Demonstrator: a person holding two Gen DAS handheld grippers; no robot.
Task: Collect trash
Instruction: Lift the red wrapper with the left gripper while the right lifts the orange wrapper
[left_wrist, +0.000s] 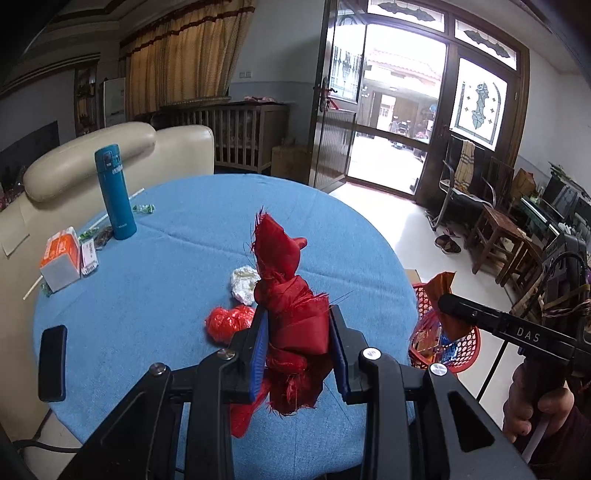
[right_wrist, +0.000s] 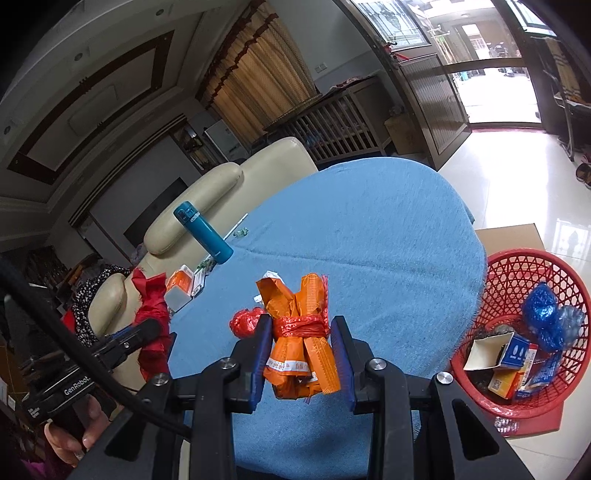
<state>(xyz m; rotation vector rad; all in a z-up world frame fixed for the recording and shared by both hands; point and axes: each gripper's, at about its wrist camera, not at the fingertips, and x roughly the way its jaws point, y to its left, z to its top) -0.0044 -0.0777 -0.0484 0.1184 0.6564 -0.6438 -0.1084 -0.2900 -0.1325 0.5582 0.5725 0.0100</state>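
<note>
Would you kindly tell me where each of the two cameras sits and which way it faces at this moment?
Left wrist: rides the left gripper, looking across the blue table toward the open door; the gripper clamps a red cloth bundle, and the person's right hand shows at the lower right.
Right wrist: rides the right gripper, clamping an orange wrapper bundle, tilted over the table with the red basket on the right; the left hand shows at the lower left.
Shared: table, teal bottle, sofa, crumpled red bag.
</note>
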